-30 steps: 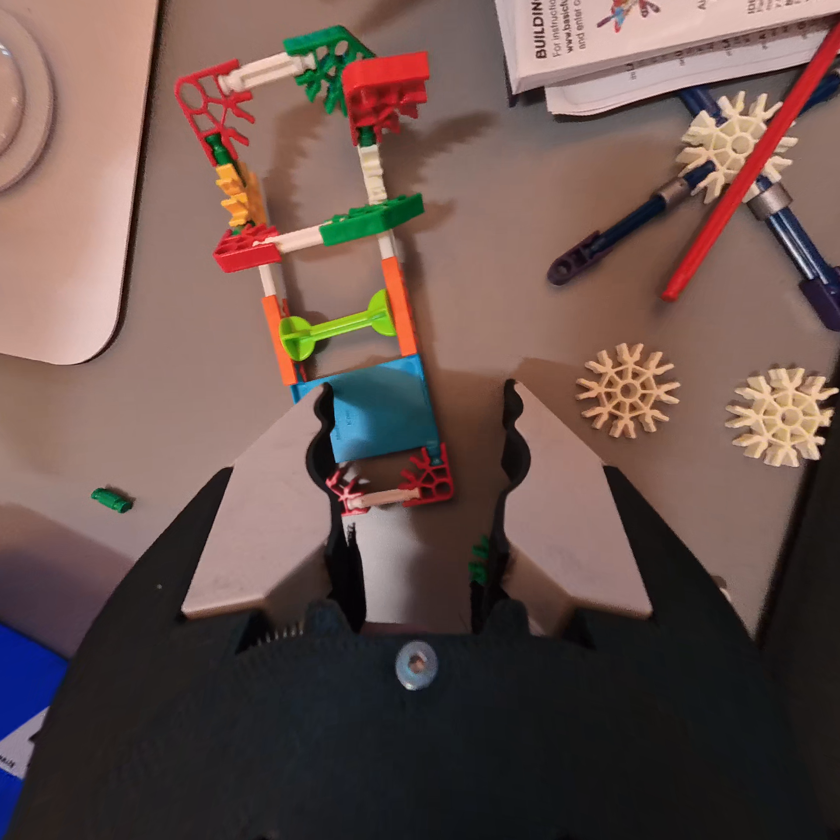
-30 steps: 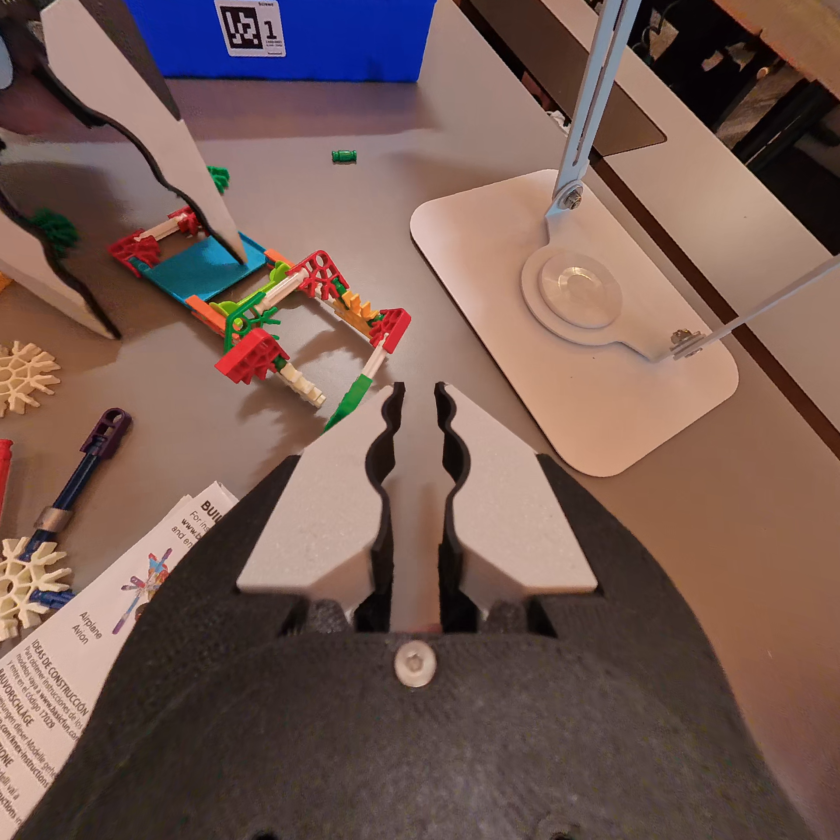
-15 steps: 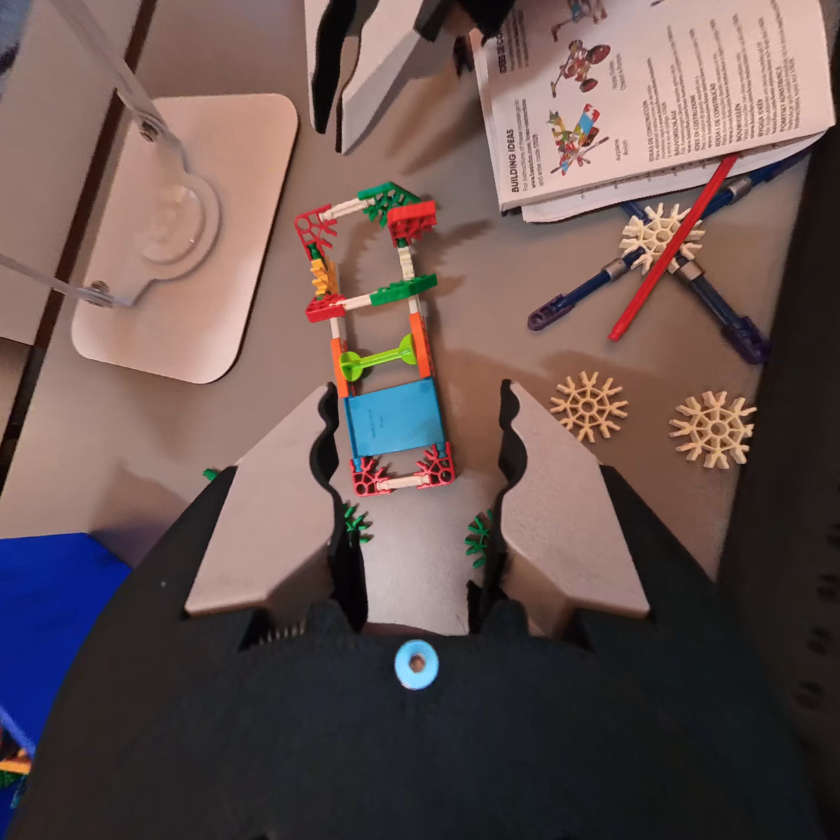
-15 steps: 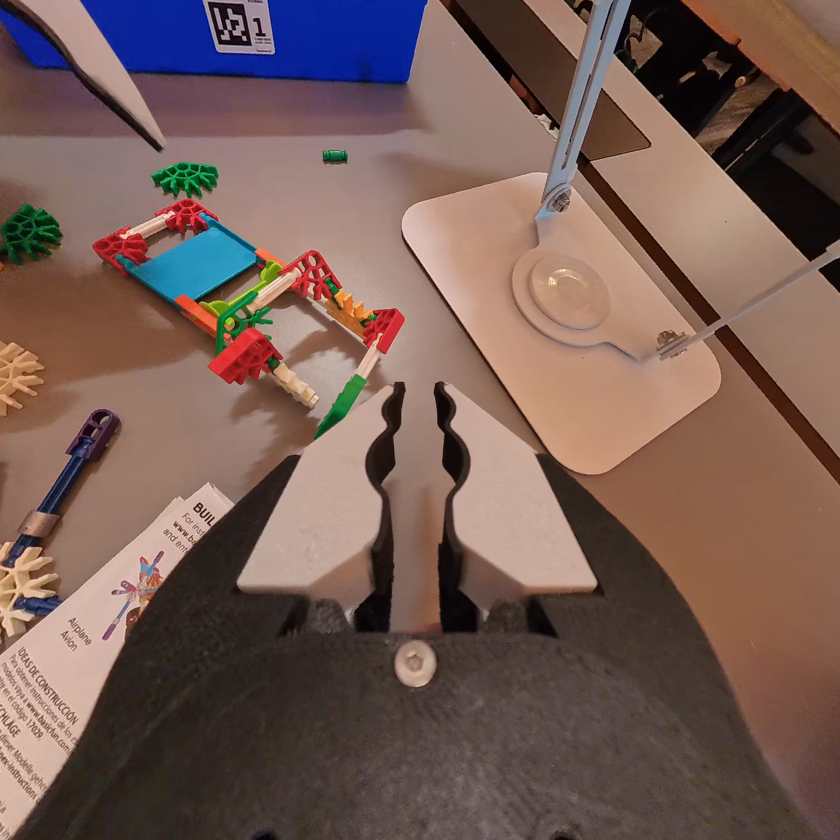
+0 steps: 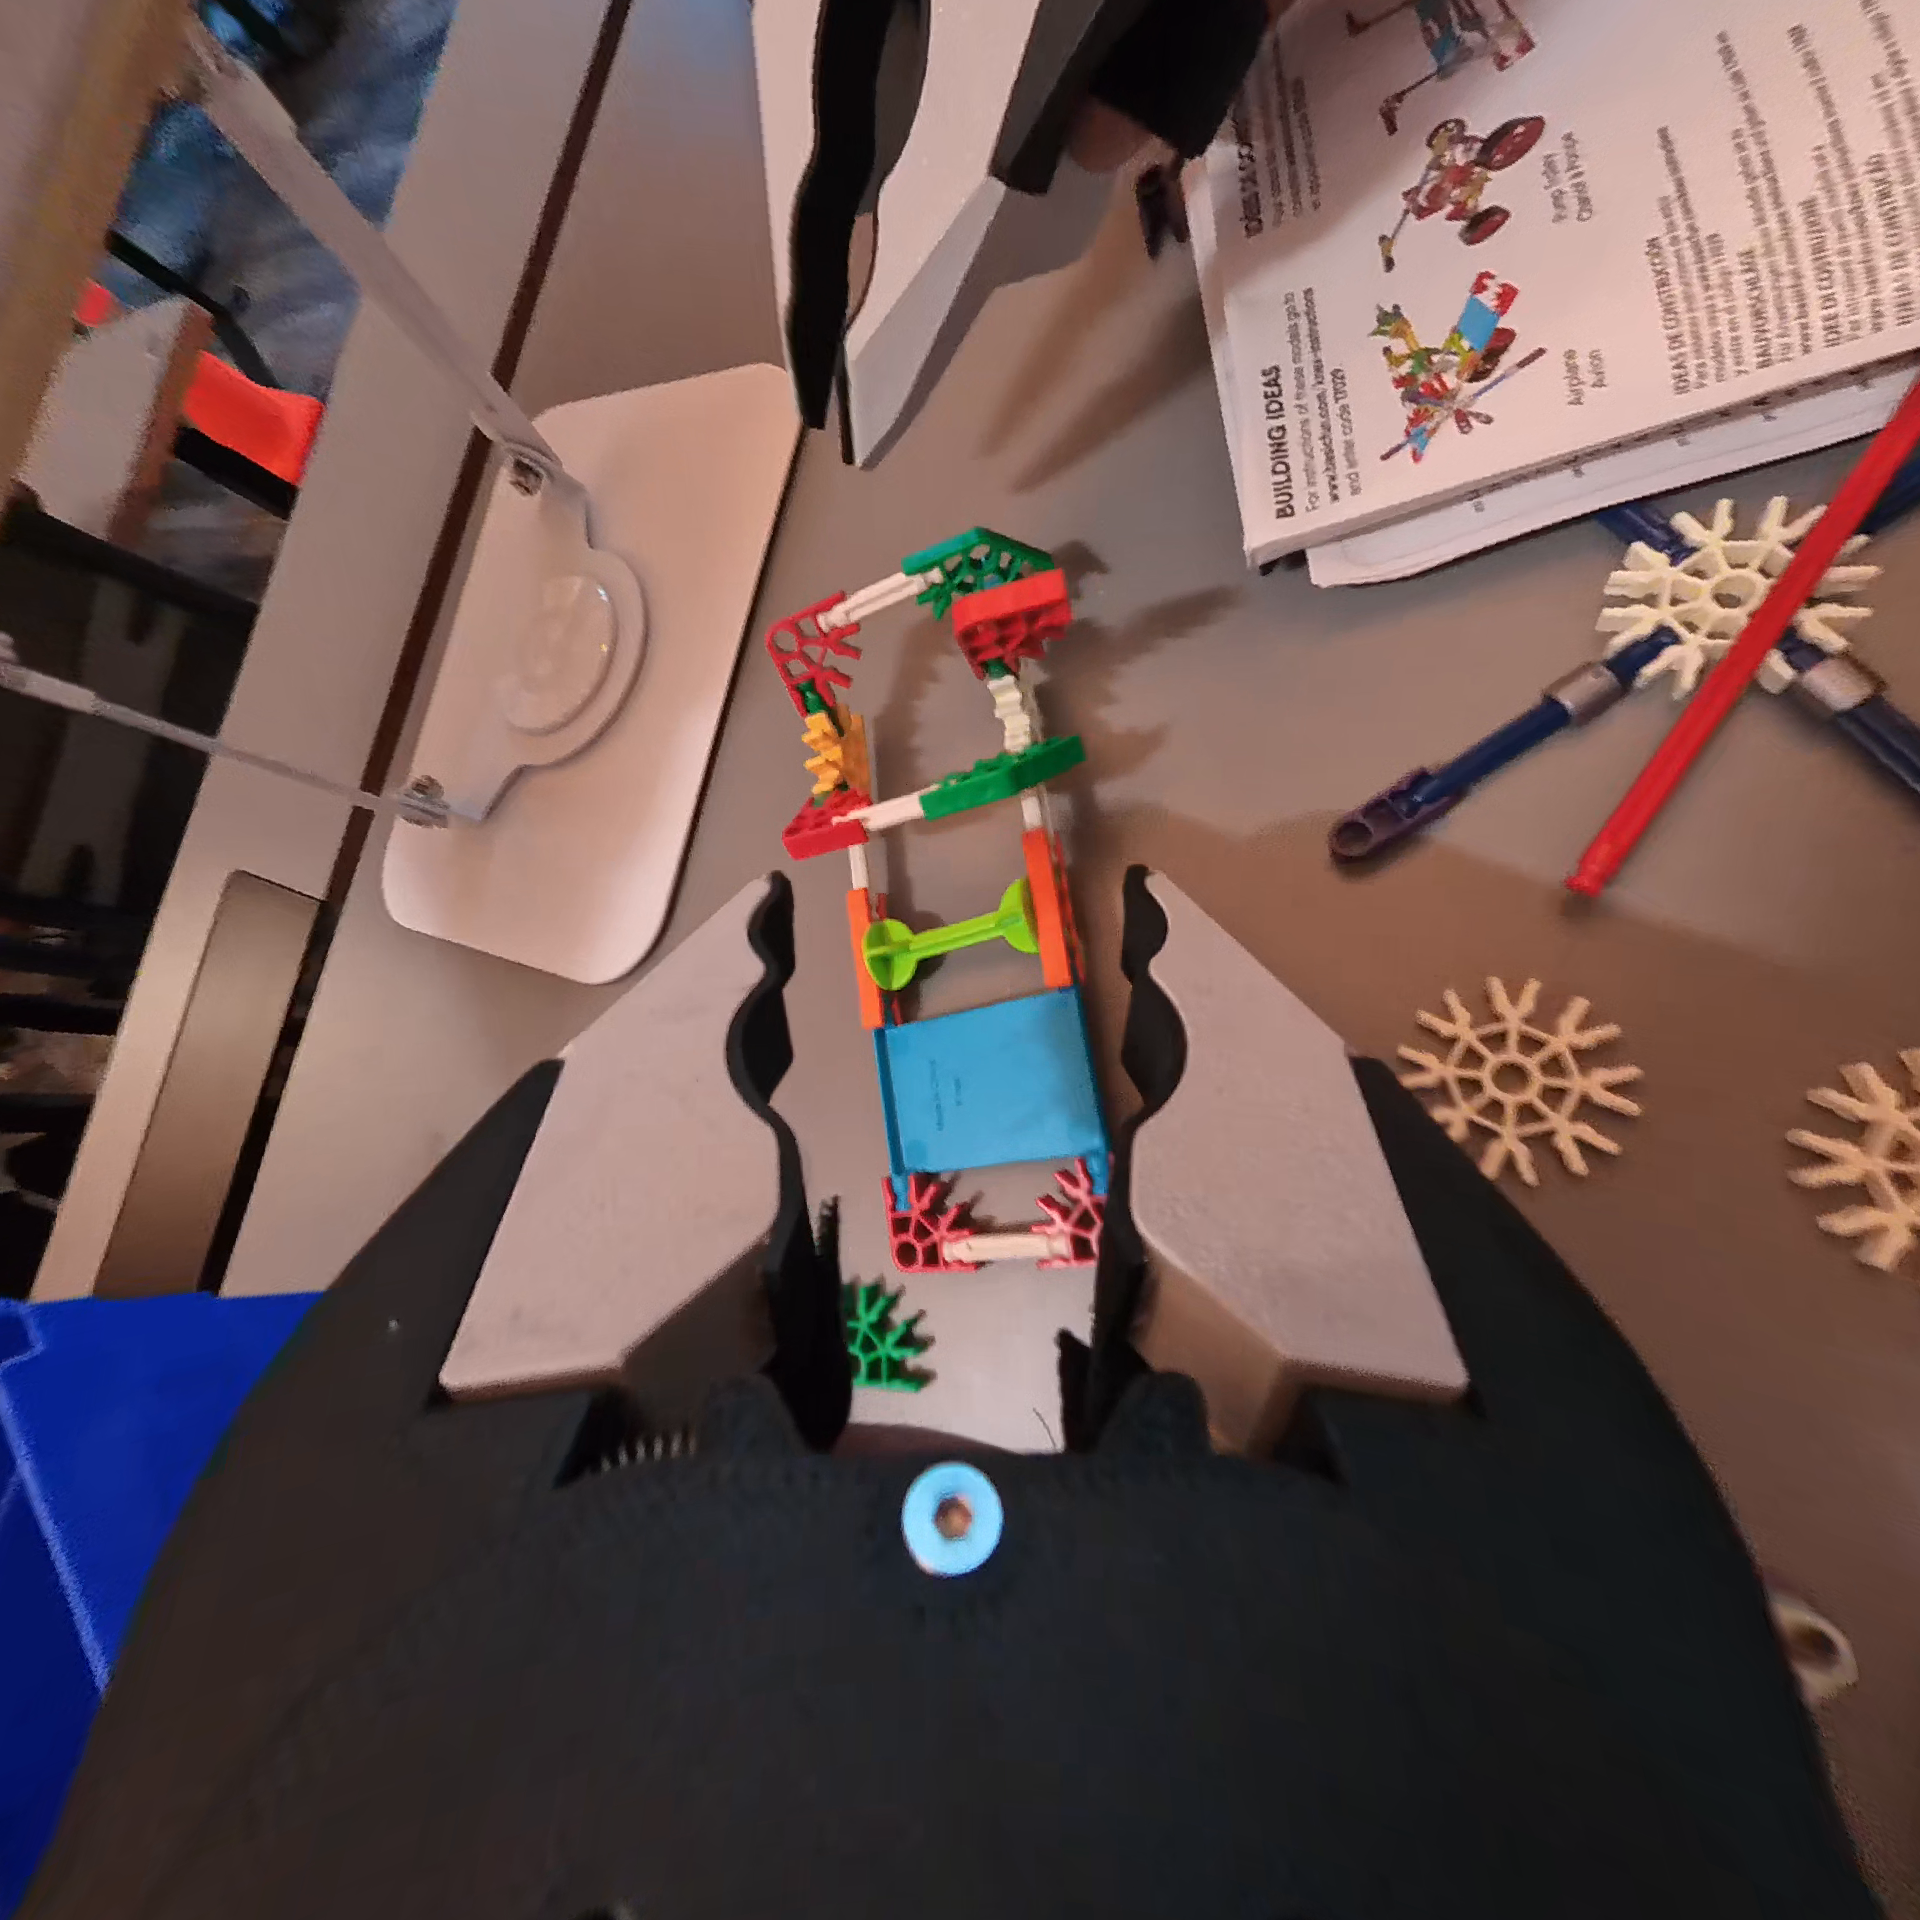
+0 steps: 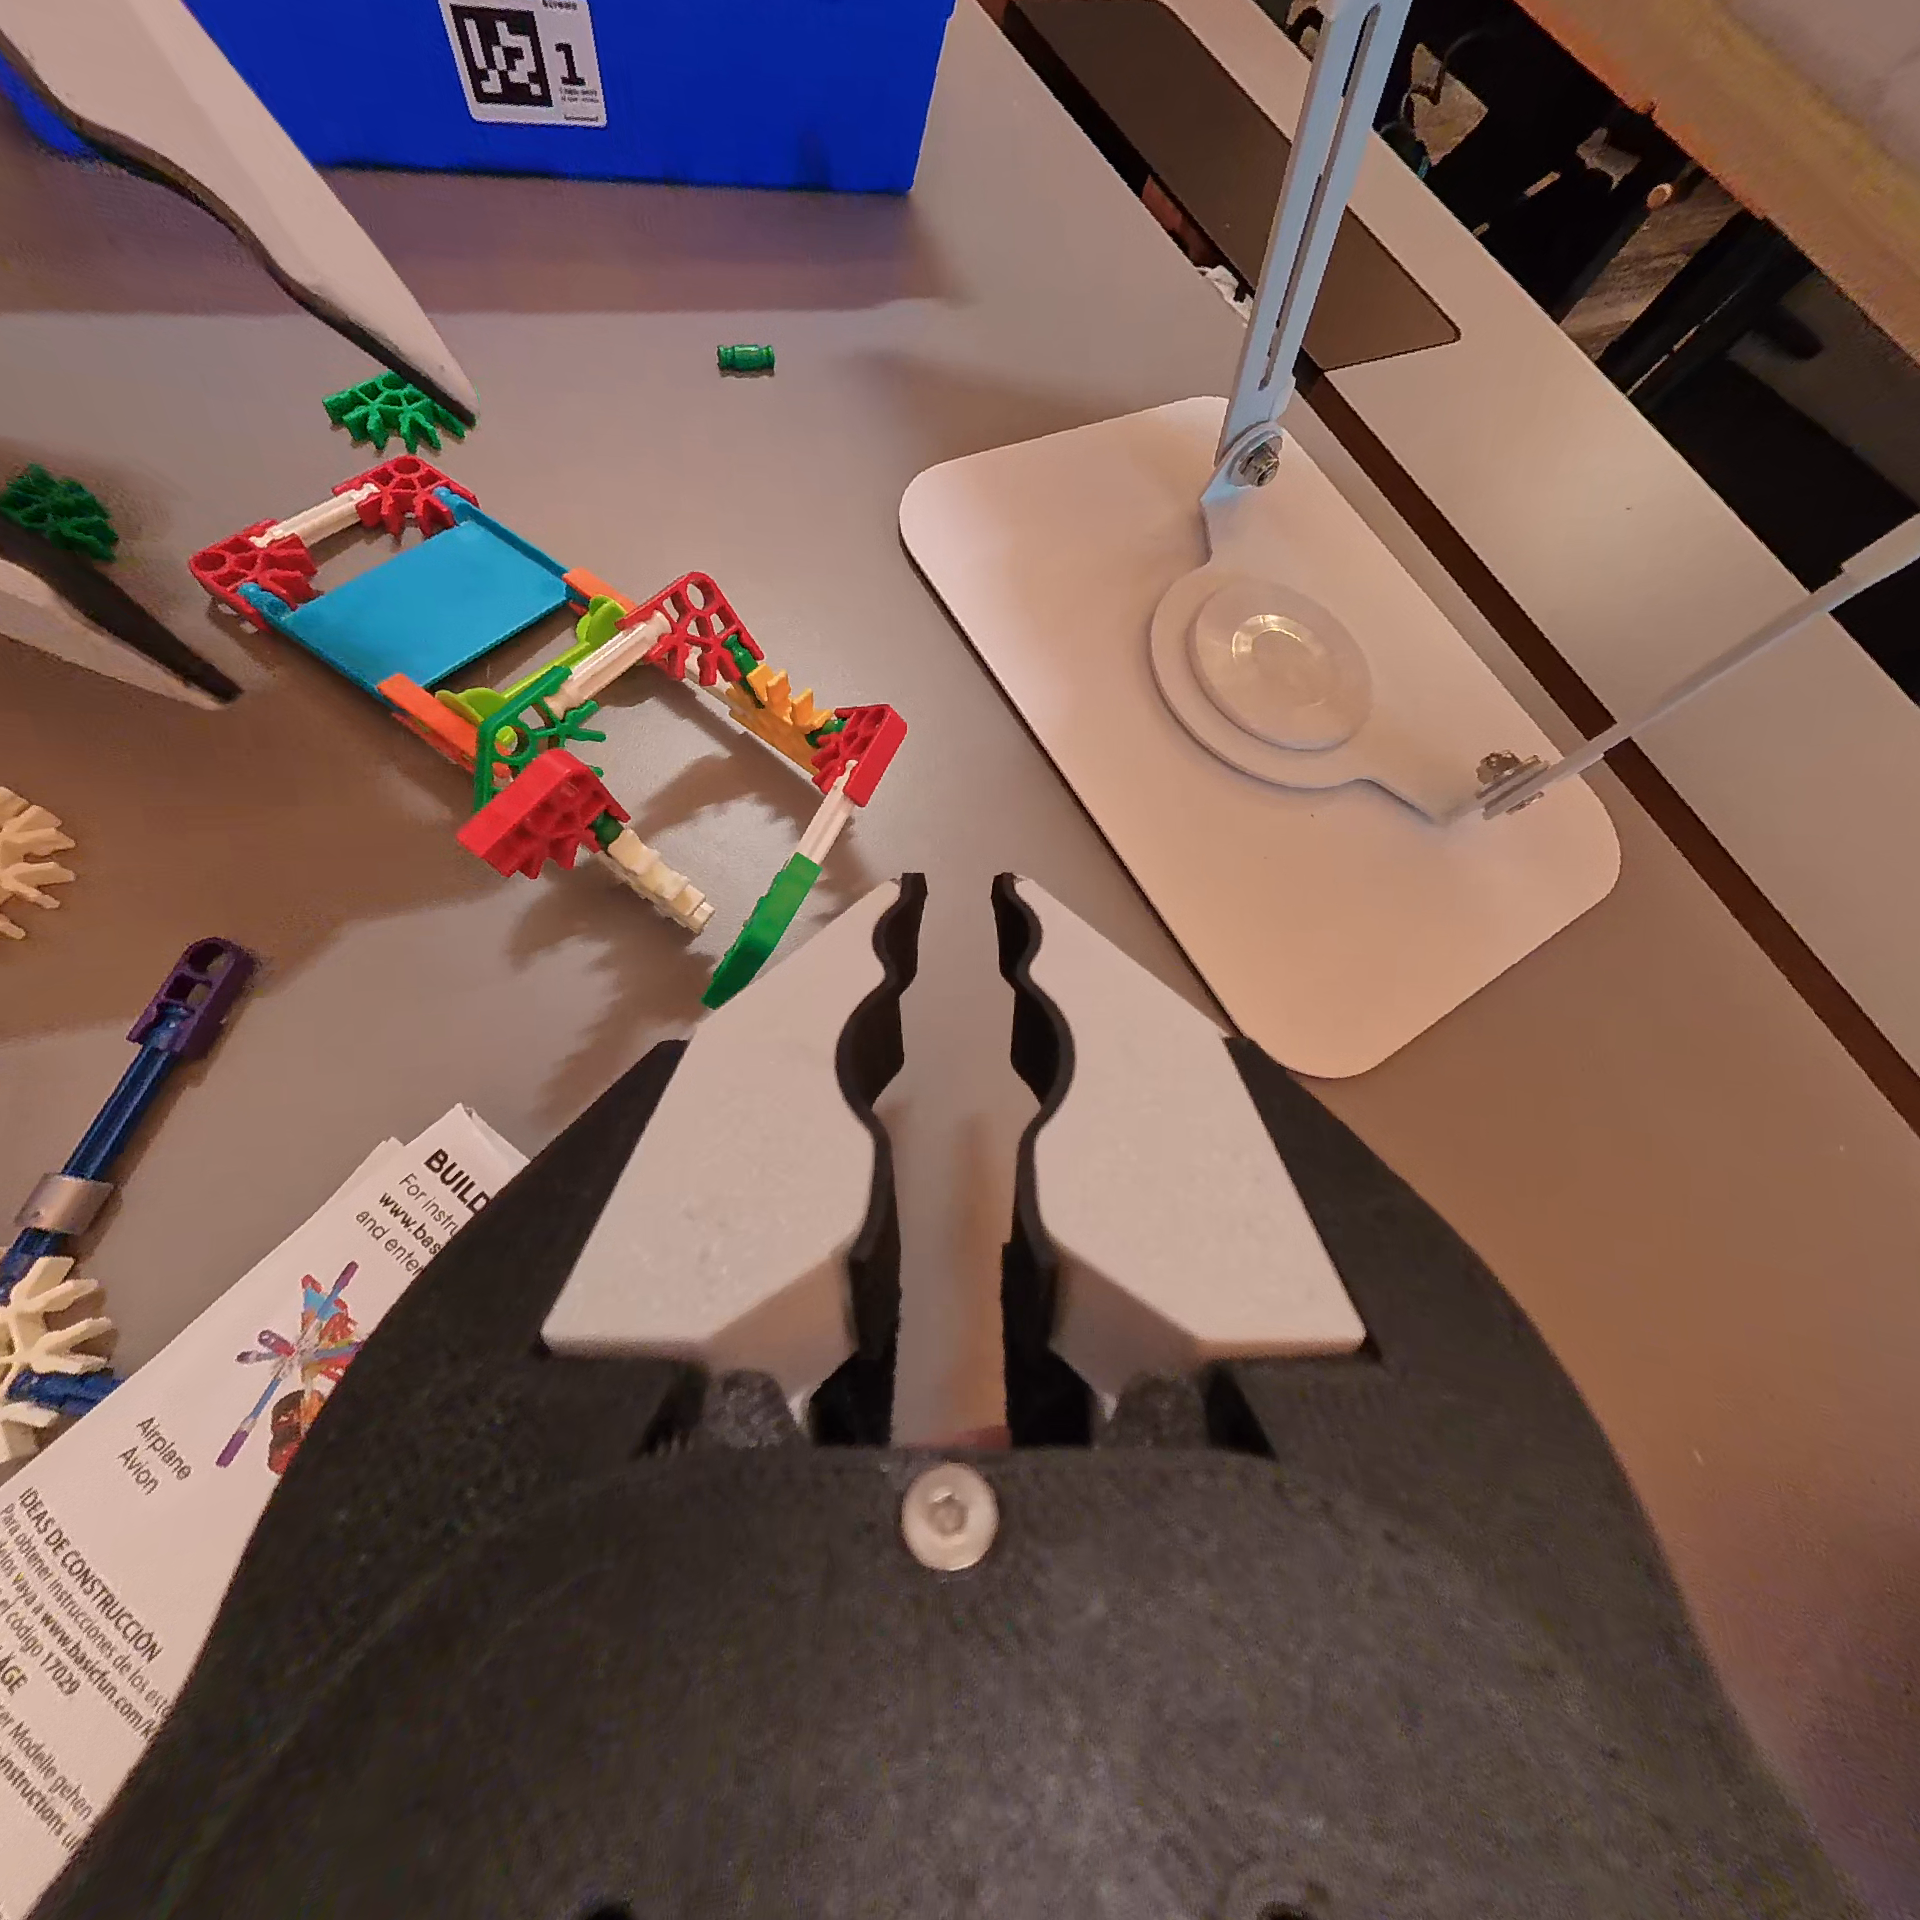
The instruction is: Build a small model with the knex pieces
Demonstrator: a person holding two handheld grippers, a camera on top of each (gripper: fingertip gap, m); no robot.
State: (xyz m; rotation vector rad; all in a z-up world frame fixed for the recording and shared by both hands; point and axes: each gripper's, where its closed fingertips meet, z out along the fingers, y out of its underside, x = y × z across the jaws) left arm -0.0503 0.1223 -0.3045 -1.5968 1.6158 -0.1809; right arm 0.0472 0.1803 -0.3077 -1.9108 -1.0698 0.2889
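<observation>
Left wrist view: left gripper [image 5: 956, 894] wide apart, empty, above bench [image 5: 1247, 748]. Toy frame [image 5: 956, 914] dead ahead between the fingers, untouched, long axis along gripper's forward line, blue panel [image 5: 987, 1081] end nearest. Green connector [image 5: 883, 1345] near finger roots. Cream snowflake pieces [image 5: 1517, 1081] off right.

Right wrist view: right gripper [image 6: 954, 883] narrowly parted, nothing held. Frame [image 6: 540, 686] forward-left, green tip [image 6: 764, 935] just beside left fingertip, contact unclear. Lamp base [image 6: 1247, 727] forward-right. Left gripper nearer the panel end.

A blue panel [image 5: 987, 1081] sits in the red, green, orange and white toy frame [image 5: 935, 831].
</observation>
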